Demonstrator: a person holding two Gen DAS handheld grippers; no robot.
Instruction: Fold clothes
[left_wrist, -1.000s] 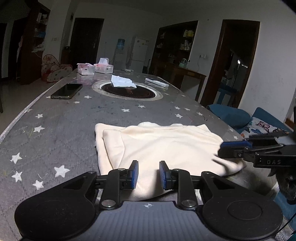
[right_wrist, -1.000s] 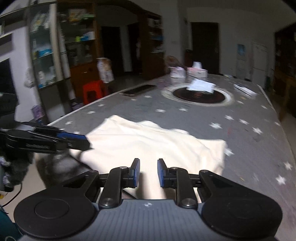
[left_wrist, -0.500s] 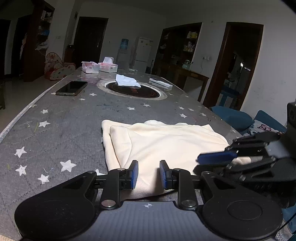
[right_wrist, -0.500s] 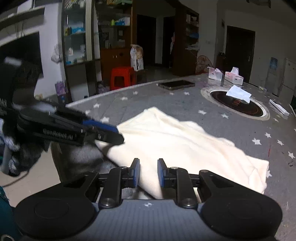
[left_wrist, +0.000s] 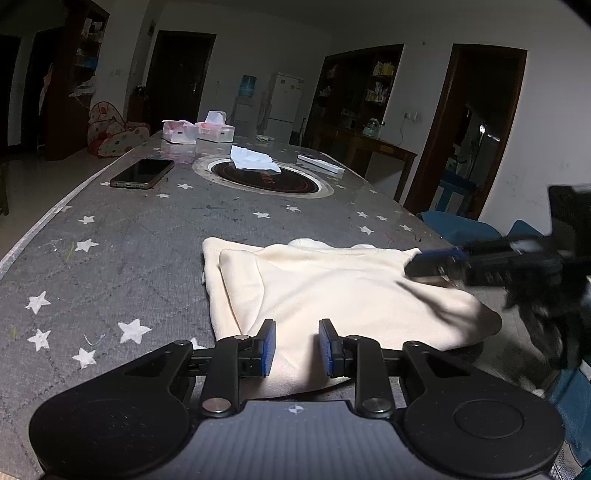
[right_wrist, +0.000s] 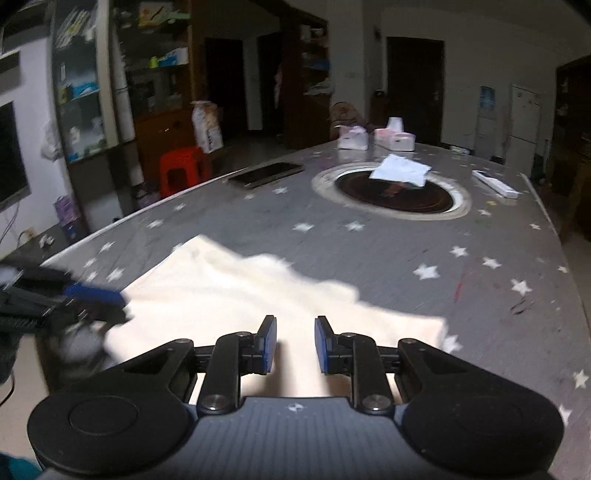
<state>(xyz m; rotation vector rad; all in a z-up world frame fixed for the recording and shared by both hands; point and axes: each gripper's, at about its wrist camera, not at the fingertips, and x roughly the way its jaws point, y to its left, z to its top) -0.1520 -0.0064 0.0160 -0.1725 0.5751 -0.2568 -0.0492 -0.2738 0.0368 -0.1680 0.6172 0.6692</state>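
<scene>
A cream-coloured folded fabric garment (left_wrist: 332, 295) lies flat at the near edge of the grey star-patterned tabletop (left_wrist: 129, 258), its left side doubled over into a narrow flap. The left hand-held gripper (left_wrist: 293, 349), black with blue pads, hangs just over the garment's near hem with its fingers spread and nothing between them. The right hand-held gripper (right_wrist: 294, 343) likewise sits above the cloth's near part, fingers apart and holding nothing; seen from the left wrist it appears blurred at the garment's right corner (left_wrist: 443, 264), too smeared to tell whether it touches the fabric.

Farther along the tabletop, a round dark burner recess with a pale rim (left_wrist: 266, 181) holds a crumpled white tissue (left_wrist: 253, 160) on its far part. Beyond it stand two white-and-pink tissue boxes (left_wrist: 199, 131) side by side, one with a tissue sticking up from its slot. A dark smartphone (left_wrist: 142, 173) lies left of the recess, and a white flat remote-like bar (left_wrist: 320, 163) lies to its right.
</scene>
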